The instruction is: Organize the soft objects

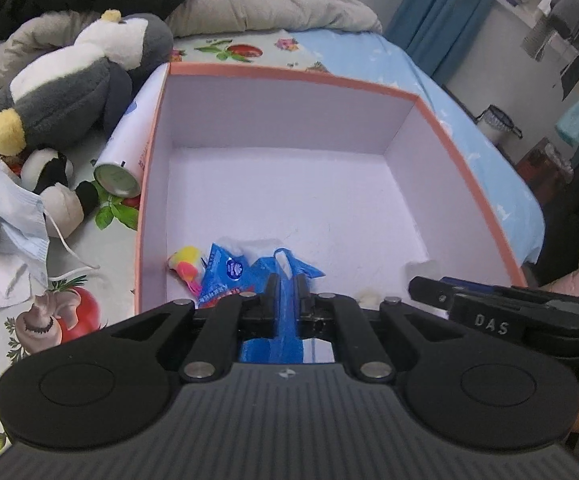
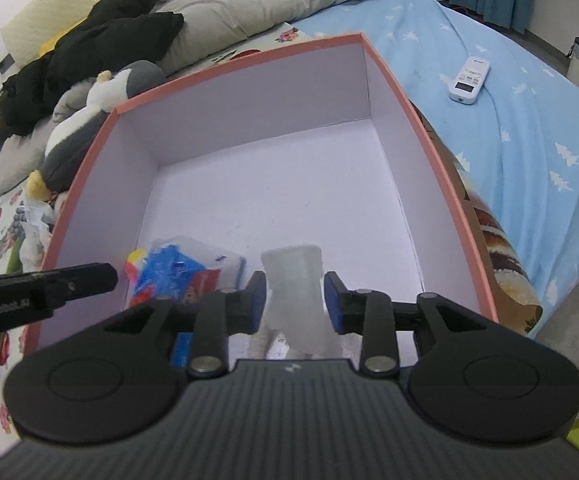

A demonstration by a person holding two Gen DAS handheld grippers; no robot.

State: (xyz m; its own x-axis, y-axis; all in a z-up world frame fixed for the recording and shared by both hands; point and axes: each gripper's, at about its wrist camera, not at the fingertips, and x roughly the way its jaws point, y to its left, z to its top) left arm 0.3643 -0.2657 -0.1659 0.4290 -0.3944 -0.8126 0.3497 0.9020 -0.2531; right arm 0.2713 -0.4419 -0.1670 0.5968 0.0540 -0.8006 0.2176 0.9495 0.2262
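Remote control (white) on bedsheet

The left gripper has its fingers pinched close together, while the right gripper is parted.

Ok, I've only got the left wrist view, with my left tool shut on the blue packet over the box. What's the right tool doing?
Observer: The right tool is over the near end of the box, with a white cloth between its fingers.
Operator: Is it gripping the cloth?
Observer: Can't tell. Its jaws stand apart, close on either side of the cloth.
Operator: Anything to the right of the box?
Observer: A remote lies on the blue sheet there.
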